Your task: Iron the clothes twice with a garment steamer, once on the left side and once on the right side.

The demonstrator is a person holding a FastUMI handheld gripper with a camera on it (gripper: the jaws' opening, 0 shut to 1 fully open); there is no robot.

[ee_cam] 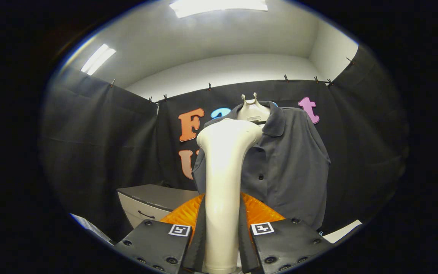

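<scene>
A white garment steamer point(222, 179) stands upright between my two fingers, its handle clamped by both pads. My gripper point(222, 232) is shut on it, the orange fingers point(259, 211) showing on either side of the handle. The steamer's head reaches up in front of the left side of a dark grey polo shirt point(287, 167). That shirt hangs on a white hanger stand point(253, 108) just beyond the steamer, collar up, buttons down the middle. Whether the steamer head touches the cloth cannot be told.
A grey-topped cabinet with white drawers point(146, 201) stands low to the left of the shirt. A pale surface edge point(344, 230) shows low on the right. Black cloth walls close in the booth behind and on both sides.
</scene>
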